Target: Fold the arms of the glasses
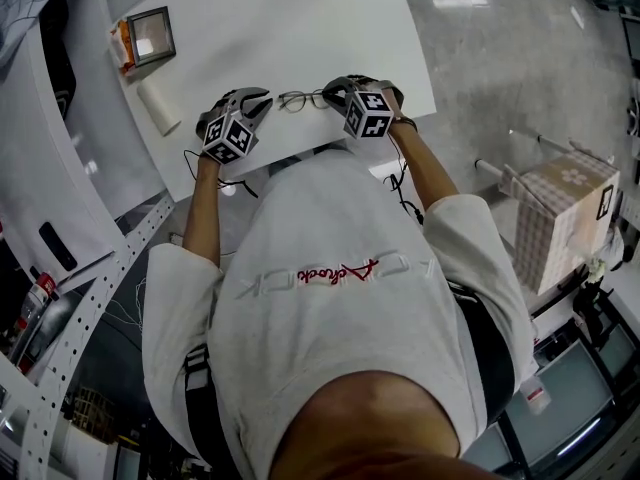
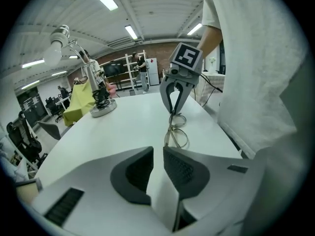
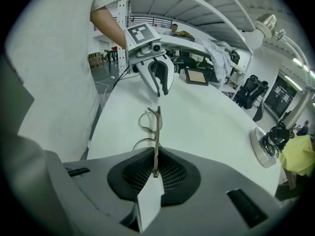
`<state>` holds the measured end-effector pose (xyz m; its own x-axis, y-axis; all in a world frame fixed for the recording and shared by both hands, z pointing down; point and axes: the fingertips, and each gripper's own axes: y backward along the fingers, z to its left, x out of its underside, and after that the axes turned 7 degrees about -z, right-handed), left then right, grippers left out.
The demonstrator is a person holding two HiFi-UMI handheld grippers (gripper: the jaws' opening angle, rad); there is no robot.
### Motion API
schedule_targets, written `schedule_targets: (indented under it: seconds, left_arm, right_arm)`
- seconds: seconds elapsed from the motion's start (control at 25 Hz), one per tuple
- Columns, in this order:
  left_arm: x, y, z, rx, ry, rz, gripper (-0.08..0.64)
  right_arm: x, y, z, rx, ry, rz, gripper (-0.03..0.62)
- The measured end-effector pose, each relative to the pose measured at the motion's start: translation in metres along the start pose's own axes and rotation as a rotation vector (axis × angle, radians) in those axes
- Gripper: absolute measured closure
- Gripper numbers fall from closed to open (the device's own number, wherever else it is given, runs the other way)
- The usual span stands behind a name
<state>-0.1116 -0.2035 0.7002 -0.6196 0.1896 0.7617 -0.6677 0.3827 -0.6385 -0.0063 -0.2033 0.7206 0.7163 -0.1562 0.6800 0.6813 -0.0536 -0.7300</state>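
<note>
Finds the glasses (image 1: 300, 99) resting on the white table (image 1: 330, 28) near its front edge, directly between the two grippers. Reads their long axis as running from one gripper to the other, lenses side by side along that line.

Shows one end of the frame pinched in the right gripper (image 1: 330, 96): in the right gripper view, a thin bar of the frame clamped between the closed pads (image 3: 172, 173), both lens rims stretching away toward the opposite gripper. Cannot tell that bar for a temple arm laid along the front or for the front itself.

Leaves the other end free, just ahead of the left gripper (image 1: 265, 101), with jaws a narrow slit apart and only bare table in the gap. Puts the left gripper nearest the unheld end, aimed straight down the frame's length at the right gripper facing it.

Judges, from that, that any swing of an arm falls to the left gripper, coming in along this axis and opening wider first, with the right one steadying the frame. Risks skating the light frame sideways under a push off that line.

Places a white roll (image 1: 157, 103) well apart, toward the table's left edge.
</note>
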Motion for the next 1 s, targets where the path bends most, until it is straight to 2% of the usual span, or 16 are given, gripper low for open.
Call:
schedule_targets:
  seconds: [0.24, 0.4, 0.56, 0.76, 0.84, 1.0]
  left_arm:
    - [-0.015, 0.002, 0.004, -0.038, 0.04, -0.064, 0.469]
    - [-0.026, -0.002, 0.005, -0.037, 0.041, -0.1, 0.469]
    - [-0.031, -0.001, 0.005, -0.038, 0.051, -0.119, 0.469]
    - [-0.044, 0.001, 0.003, -0.044, 0.074, -0.172, 0.485]
    - [-0.046, 0.006, 0.002, -0.053, 0.079, -0.183, 0.499]
    - [-0.053, 0.013, 0.001, -0.062, 0.095, -0.211, 0.522]
  right_arm:
    - [-0.002, -0.001, -0.001, 0.026, 0.006, 0.013, 0.558]
    - [-0.007, 0.004, -0.005, 0.066, -0.035, 0.008, 0.511]
    - [-0.015, 0.01, -0.01, 0.113, -0.028, -0.004, 0.511]
    - [-0.023, 0.029, -0.014, 0.227, -0.098, -0.055, 0.525]
    - [-0.028, 0.035, -0.017, 0.28, -0.141, -0.086, 0.569]
    - [-0.036, 0.043, -0.018, 0.343, -0.185, -0.121, 0.569]
